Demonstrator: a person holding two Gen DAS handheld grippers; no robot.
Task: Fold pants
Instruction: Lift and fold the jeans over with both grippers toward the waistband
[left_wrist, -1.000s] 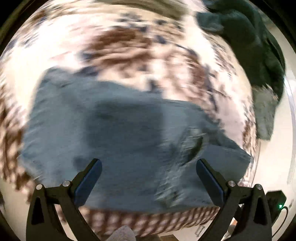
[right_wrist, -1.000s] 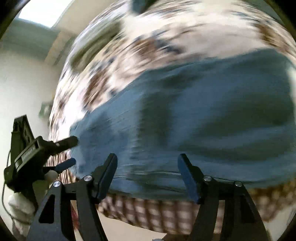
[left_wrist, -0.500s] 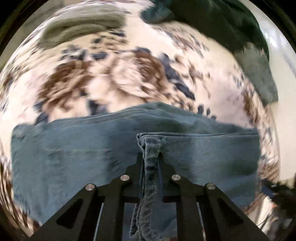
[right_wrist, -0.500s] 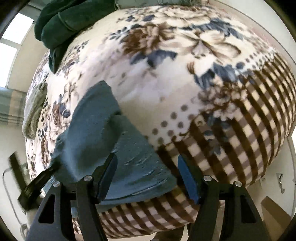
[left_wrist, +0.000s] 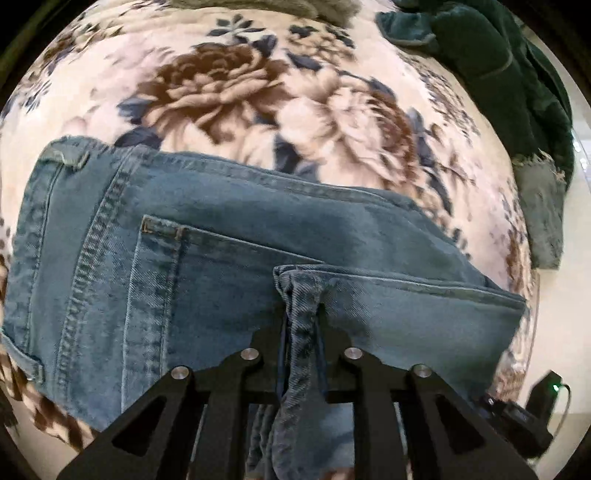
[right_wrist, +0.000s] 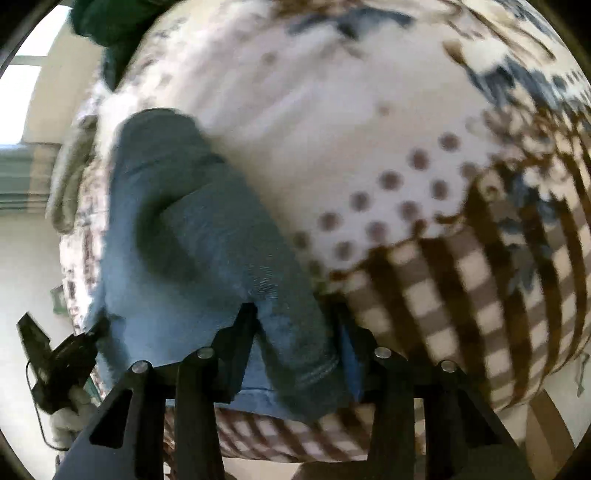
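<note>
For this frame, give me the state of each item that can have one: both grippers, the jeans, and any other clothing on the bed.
left gripper: shut on a bunched hem of the jeans.
right gripper: shut on a fold of the jeans.
jeans: partly folded, back pocket up, lying on the blanket.
dark green garment: crumpled, unfolded.

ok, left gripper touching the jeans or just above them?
Touching. The left wrist view shows the left gripper with its jaws shut on a bunched hem of the jeans, denim pinched between them.
</note>
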